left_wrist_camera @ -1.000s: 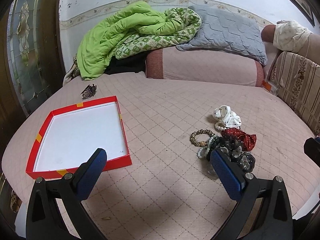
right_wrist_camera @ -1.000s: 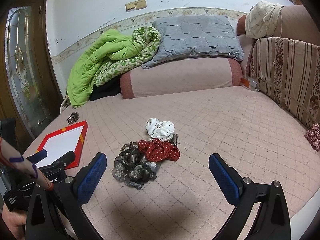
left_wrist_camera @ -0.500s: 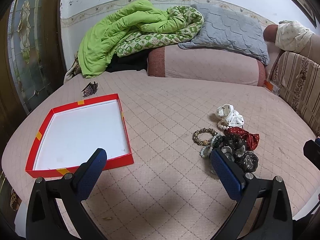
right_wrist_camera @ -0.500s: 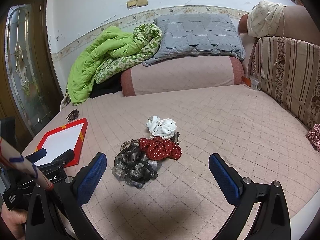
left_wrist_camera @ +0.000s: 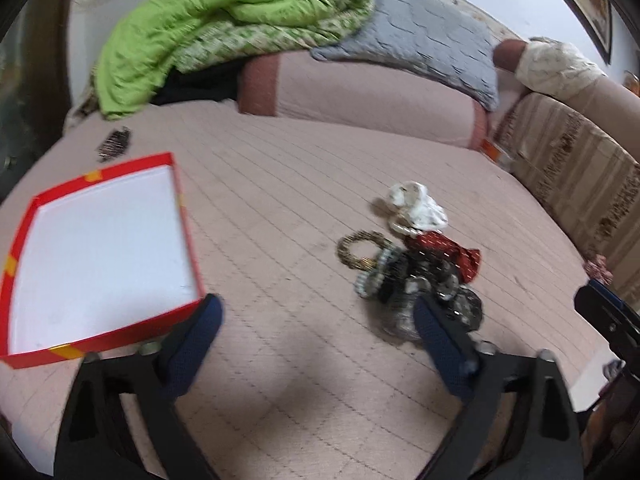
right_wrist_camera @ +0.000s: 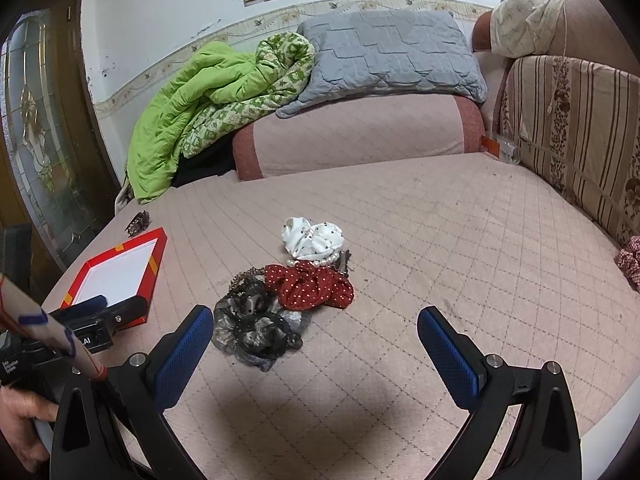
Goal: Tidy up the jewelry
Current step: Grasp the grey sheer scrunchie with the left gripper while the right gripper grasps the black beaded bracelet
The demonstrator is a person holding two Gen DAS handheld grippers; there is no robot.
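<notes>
Tilting downward since earlier, the left gripper (left_wrist_camera: pixel 316 332) is closing its empty jaws short of the dark scrunchie (left_wrist_camera: pixel 432 292). Best bring the fingers around it first; the right gripper (right_wrist_camera: pixel 314 344) is hanging open.

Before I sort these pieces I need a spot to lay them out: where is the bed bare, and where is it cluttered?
Bare quilt lies between the red tray and the scrunchie pile, and widely from the pile to the striped cushion. The tray's white floor is empty. It is crowded at the pile, where the gold bracelet and pearls touch the scrunchies.
</notes>
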